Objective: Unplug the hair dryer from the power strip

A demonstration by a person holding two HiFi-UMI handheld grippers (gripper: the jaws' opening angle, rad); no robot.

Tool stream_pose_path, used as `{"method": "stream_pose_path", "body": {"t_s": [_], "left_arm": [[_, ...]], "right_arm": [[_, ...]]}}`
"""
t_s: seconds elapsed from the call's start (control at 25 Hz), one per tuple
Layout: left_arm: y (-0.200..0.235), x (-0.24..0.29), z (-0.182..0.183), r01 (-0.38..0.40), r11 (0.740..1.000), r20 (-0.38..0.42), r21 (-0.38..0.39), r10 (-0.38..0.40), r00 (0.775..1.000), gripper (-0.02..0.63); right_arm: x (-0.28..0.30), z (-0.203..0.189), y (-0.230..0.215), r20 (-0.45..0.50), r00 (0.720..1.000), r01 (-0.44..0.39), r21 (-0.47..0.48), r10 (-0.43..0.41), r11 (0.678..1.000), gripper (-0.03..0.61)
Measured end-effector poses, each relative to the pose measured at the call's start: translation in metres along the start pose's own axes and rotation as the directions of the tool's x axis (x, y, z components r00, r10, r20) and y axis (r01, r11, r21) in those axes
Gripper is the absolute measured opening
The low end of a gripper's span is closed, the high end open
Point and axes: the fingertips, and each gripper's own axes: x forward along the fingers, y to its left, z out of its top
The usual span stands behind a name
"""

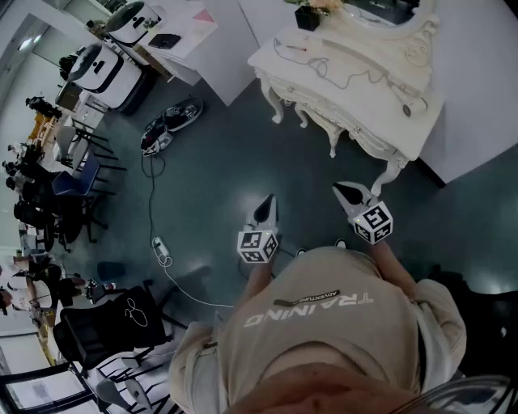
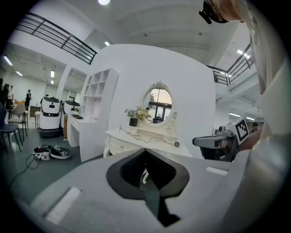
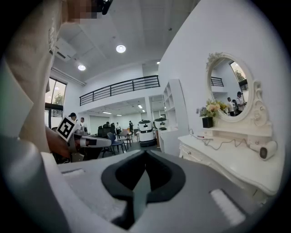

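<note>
Lying at the right end of the white counter (image 1: 368, 121), the hair dryer (image 1: 413, 106) has its cord (image 1: 344, 77) trailing leftward along the top; where it plugs in is too small to tell. The left tongs (image 1: 266, 206) and right tongs (image 1: 348, 192) are both closed on nothing, well short of the counter. Unplugging looks not yet begun.

The white carved dressing counter (image 1: 356, 97) stands at 1 o'clock in the head view. A white hair dryer (image 1: 413, 107) lies toward the counter's right end. Its thin grey cord (image 1: 324, 69) trails left to what may be a power strip (image 1: 293, 48), with a dark flower pot (image 1: 307, 16) behind that. The left gripper (image 1: 265, 212) and right gripper (image 1: 352, 194) hang over the dark floor (image 1: 218, 162), before the counter and apart from it.
</note>
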Motion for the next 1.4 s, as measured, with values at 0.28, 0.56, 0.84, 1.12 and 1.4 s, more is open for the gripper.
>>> {"method": "stream_pose_path", "body": {"t_s": [0.28, 0.56, 0.84, 1.12, 1.4], "left_arm": [[0.03, 0.002, -0.002, 0.03, 0.997, -0.051, 0.068, -0.027, 0.998, 0.006], [0.052, 0.008, -0.025, 0.123, 0.992, -0.087, 0.035, -0.12, 0.989, 0.006], [0.068, 0.033, -0.028, 0.146, 0.989, -0.118, -0.001, -0.145, 0.982, 0.006], [0.089, 0.106, -0.02, 0.104, 0.994, -0.183, -0.016, -0.105, 0.978, 0.006], [0.083, 0.192, 0.026, 0.1, 0.991, -0.14, 0.091, -0.087, 0.986, 0.006]], "right_arm": [[0.032, 0.007, 0.009, 0.0, 1.0, 0.022, 0.016, -0.022, 1.0, 0.005], [0.049, -0.007, 0.028, -0.018, 0.994, 0.106, 0.036, -0.106, 0.994, 0.005], [0.057, -0.038, 0.024, -0.098, 0.99, 0.115, 0.085, -0.107, 0.99, 0.005], [0.126, -0.004, -0.055, -0.033, 0.999, 0.022, 0.046, -0.021, 0.999, 0.005], [0.175, 0.02, -0.135, 0.006, 0.998, -0.056, 0.066, 0.056, 0.996, 0.005]]}}
